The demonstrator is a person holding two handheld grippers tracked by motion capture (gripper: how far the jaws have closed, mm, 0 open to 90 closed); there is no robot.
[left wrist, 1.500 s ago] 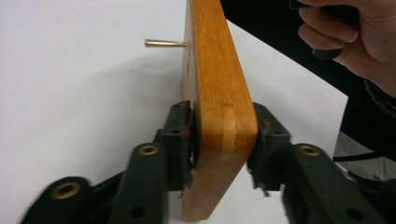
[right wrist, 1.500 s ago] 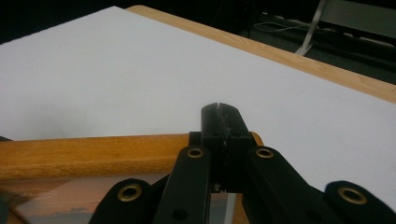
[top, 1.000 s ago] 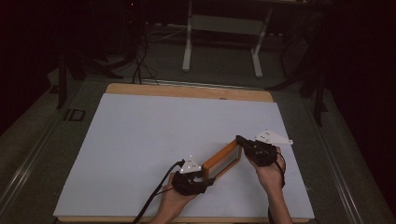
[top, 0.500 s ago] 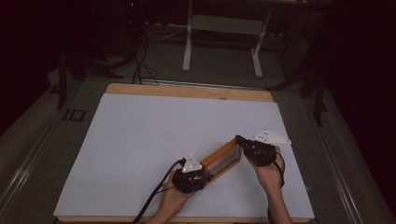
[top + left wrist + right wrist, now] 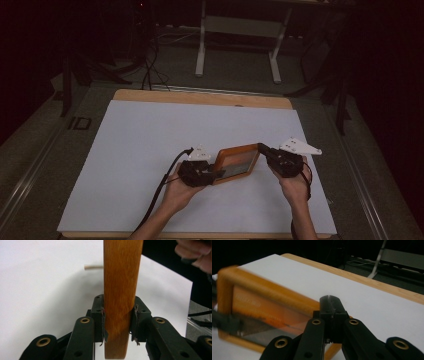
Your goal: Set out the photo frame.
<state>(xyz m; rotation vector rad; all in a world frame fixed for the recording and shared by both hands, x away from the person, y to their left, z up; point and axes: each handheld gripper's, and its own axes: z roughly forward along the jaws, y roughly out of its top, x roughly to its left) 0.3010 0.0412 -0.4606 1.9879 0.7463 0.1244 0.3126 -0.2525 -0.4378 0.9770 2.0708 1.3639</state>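
The orange wooden picture frame [image 5: 237, 163] now stands tilted up from the table [image 5: 125, 150]; the left hand-held gripper [image 5: 216, 173] has just been closing and clamps its edge, while the right hand-held gripper [image 5: 261, 148], jaws together, steadies the corner.

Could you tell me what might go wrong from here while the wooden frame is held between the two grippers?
1. The left gripper clamps only a narrow wooden bar of the picture frame, so the frame could twist or slip.
2. The right gripper is shut at the frame's far edge; it may lose that corner.
3. The small dowel jutting from the frame could snag on the white sheet.
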